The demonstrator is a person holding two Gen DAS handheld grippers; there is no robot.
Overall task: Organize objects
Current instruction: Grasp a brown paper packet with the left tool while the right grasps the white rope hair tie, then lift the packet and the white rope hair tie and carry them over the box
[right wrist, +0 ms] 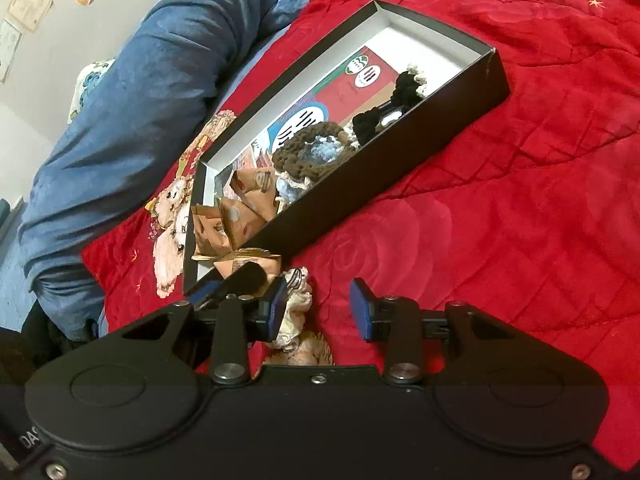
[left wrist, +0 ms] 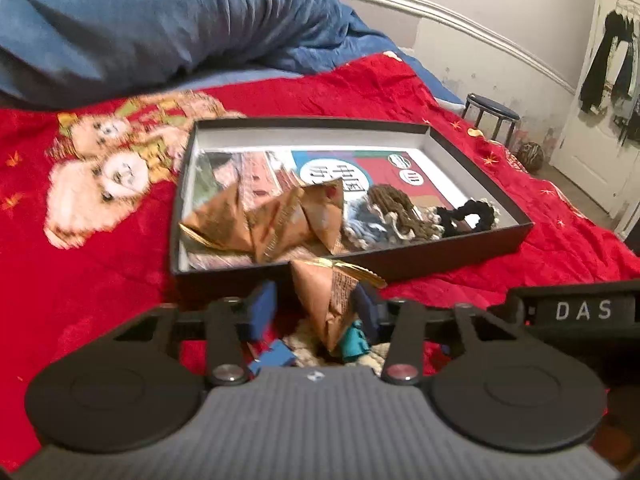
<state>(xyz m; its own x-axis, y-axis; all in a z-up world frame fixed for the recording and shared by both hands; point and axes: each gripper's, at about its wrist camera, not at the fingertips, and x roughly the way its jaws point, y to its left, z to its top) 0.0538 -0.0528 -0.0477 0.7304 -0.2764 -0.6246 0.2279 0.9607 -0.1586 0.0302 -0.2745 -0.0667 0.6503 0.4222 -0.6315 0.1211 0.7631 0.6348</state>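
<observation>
A black box (left wrist: 460, 256) (right wrist: 440, 120) lies on the red bedspread. It holds a printed booklet (left wrist: 360, 164), brown snack packets (left wrist: 276, 216) (right wrist: 240, 208), and brown, blue and black scrunchies (left wrist: 400, 208) (right wrist: 320, 148). My left gripper (left wrist: 316, 308) has its jaws wide apart, with a brown packet (left wrist: 332, 300) between them, just in front of the box's near wall; I cannot tell if the pads hold it. A teal and cream item (left wrist: 356, 340) lies under it. My right gripper (right wrist: 320, 308) is open over the bedspread beside a cream scrunchie (right wrist: 296, 308).
A blue duvet (left wrist: 160, 20) (right wrist: 140, 100) is piled behind the box. The bedspread (left wrist: 80, 280) (right wrist: 520, 200) has a teddy bear print (left wrist: 108, 184). A dark stool (left wrist: 492, 114) and a white door (left wrist: 600, 100) are past the bed's far edge.
</observation>
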